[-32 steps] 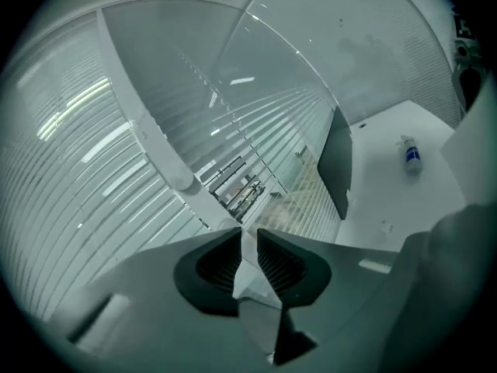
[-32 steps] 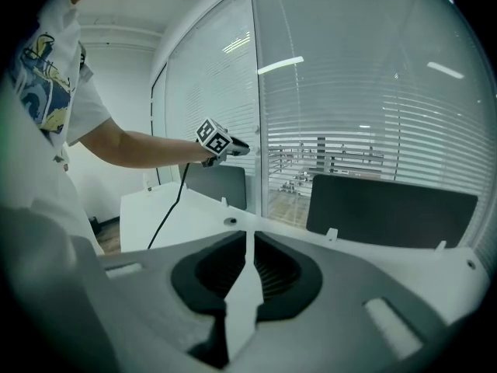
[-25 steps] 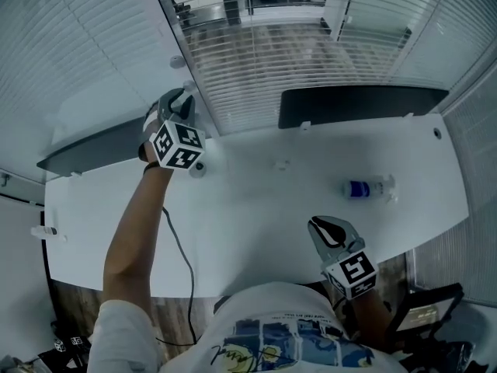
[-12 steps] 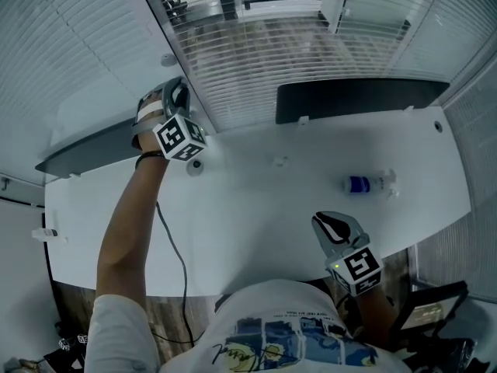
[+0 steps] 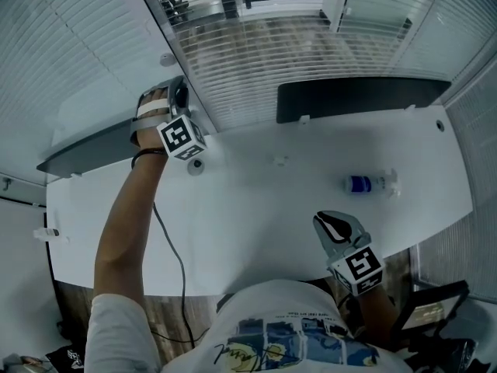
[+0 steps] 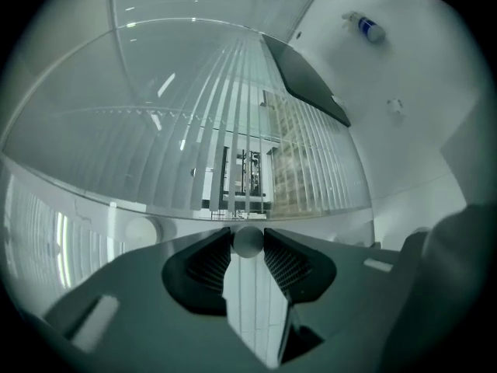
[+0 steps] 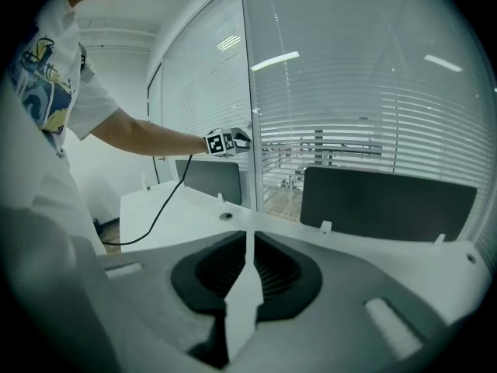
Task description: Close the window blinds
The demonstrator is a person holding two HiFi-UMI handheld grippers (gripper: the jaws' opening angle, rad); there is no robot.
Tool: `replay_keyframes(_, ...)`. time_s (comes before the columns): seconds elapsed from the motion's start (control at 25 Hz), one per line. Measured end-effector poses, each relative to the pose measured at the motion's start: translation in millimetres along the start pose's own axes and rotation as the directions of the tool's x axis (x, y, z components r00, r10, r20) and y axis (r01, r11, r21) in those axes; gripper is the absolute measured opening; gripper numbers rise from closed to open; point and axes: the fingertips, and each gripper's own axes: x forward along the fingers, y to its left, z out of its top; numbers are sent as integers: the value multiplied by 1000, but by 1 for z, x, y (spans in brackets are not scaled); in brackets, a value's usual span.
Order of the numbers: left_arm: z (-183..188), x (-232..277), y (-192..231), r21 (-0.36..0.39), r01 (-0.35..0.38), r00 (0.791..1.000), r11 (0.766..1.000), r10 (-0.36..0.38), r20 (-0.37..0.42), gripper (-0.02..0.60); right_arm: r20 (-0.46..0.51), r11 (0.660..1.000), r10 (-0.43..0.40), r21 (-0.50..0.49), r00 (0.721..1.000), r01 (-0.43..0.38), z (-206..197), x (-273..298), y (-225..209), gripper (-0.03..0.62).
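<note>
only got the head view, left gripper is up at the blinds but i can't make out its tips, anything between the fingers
observer: Yes. The left gripper view shows a small round knob between the tips of the left gripper, touching both fingers, which have just been opening.
operator: and the right one, holding anything
observer: No. In the right gripper view, the right gripper has its fingers together with nothing between them, pointing across the white desk.
</note>
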Motion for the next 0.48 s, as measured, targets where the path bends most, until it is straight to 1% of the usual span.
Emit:
replay_keyframes(0.08,0,0,-2,38,-5,1000,999,6,-5,127,1,1000,-4,0,1000,4,-1,-1,-1,21)
replay_keyframes(0.12,0,0,-2,39,-5,1000,999,5,-3,126,2,1000,-6,0,1000,6,-1,-2,-1,21)
replay_keyframes(0.28,2,2,-2,3,2,1000,1000,-2,10,126,4,1000,-3,-3,1000,3,-1,1,-3,21)
replay_keyframes(0.36,1,3,-2,-45,8,1000,999,-7,9,127,4,1000,-2,-2,1000,2,-1,2,-4,21)
replay_keyframes(0.44,1,0,1,-122,12,1000,993,-11,4,129,5,1000,0,-2,1000,0,-1,1,-3,21)
replay_keyframes(0.48,0,-1,4,-169,7,1000,986,-7,2,130,5,1000,2,-2,1000,-2,-1,0,-2,20)
